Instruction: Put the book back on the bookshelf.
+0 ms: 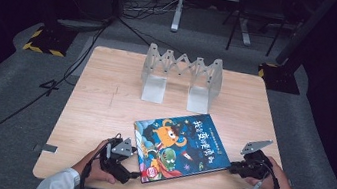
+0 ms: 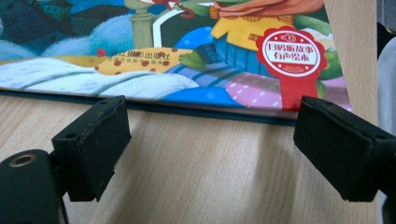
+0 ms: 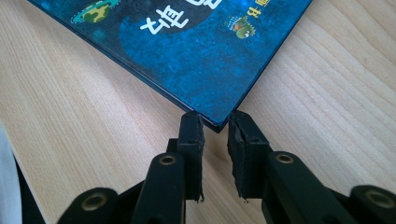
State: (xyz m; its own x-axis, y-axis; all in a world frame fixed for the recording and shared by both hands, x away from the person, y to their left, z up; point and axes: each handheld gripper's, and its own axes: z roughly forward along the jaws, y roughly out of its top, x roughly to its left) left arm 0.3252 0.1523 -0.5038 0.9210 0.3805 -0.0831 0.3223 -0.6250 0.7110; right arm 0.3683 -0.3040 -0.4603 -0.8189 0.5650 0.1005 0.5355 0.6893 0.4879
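A colourful picture book (image 1: 179, 144) lies flat and slightly turned on the wooden table (image 1: 100, 99), near the front edge. My left gripper (image 1: 133, 162) is at the book's near left corner. In the left gripper view its jaws stand wide open (image 2: 210, 140), low over the wood, just short of the book's edge (image 2: 187, 105). My right gripper (image 1: 231, 168) is at the book's right corner. In the right gripper view its jaws (image 3: 215, 126) are open by a narrow gap, and the tip of the book's dark blue corner (image 3: 205, 70) sits between the fingertips.
A translucent folding book rack (image 1: 182, 74) stands at the back of the table, well away from the book. Bare wood lies left of the book and between it and the rack. Cables (image 1: 29, 99) run over the grey floor on the left.
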